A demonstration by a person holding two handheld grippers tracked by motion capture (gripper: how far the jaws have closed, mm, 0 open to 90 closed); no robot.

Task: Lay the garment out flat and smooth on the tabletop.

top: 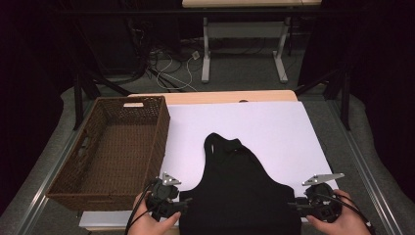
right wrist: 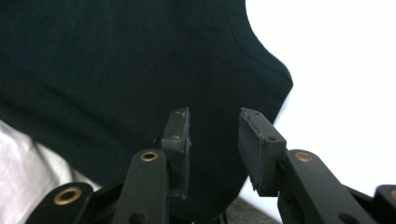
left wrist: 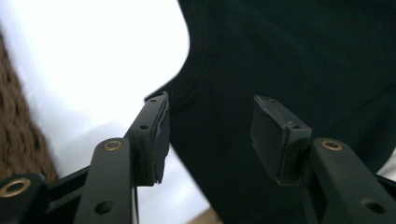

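Observation:
A black sleeveless top [top: 240, 191] lies flat on the white sheet [top: 264, 122], neck toward the far side and hem at the near table edge. At the garment's lower left corner my left gripper [top: 183, 203] is held in a hand. In the left gripper view the left gripper [left wrist: 210, 105] stands open over the black top [left wrist: 289, 60], nothing pressed between the pads. My right gripper [top: 294, 205] is at the lower right corner. Its own view shows the right gripper [right wrist: 215, 114] open, narrower, just above the black top [right wrist: 116, 60] near its edge.
A brown wicker basket [top: 159, 142] with nothing in it stands on the table's left side, close to the left gripper; its weave [left wrist: 14, 140] shows in the left gripper view. Desk legs and cables lie on the floor beyond the table's far wooden edge [top: 220, 97].

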